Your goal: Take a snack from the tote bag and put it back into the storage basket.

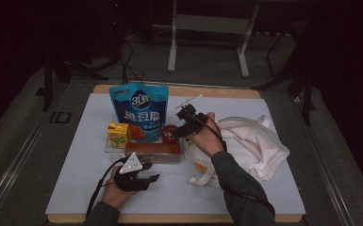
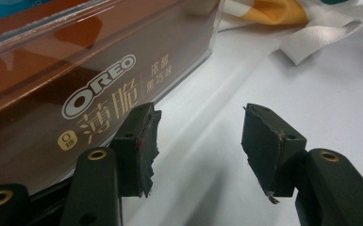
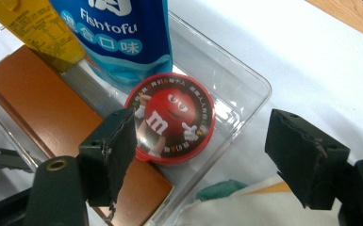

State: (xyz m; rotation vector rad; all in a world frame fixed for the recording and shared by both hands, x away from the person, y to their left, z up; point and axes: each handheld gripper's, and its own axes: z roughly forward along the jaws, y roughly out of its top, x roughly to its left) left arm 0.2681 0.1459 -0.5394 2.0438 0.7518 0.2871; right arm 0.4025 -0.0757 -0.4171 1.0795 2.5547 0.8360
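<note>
Two grippers over a white table point(image 1: 75, 188), so biggest stuff first. Bag point(image 1: 254, 141), off-white cloth, lies at the right, partly behind the right arm. Blue pouch point(image 1: 141, 110) stands in a clear tray point(image 3: 252, 82); its top is cut off in the right gripper view. Oreo box point(image 2: 75, 84) runs off frame, lying just beside the left gripper point(image 2: 200, 141), jaws spread on nothing. Yellow carton point(image 1: 119, 134) is too small to read. Red M&M tin point(image 3: 172, 117) sits in the tray, probably leaning on the box; right gripper point(image 3: 202, 150) hovers there, spread wide.
</note>
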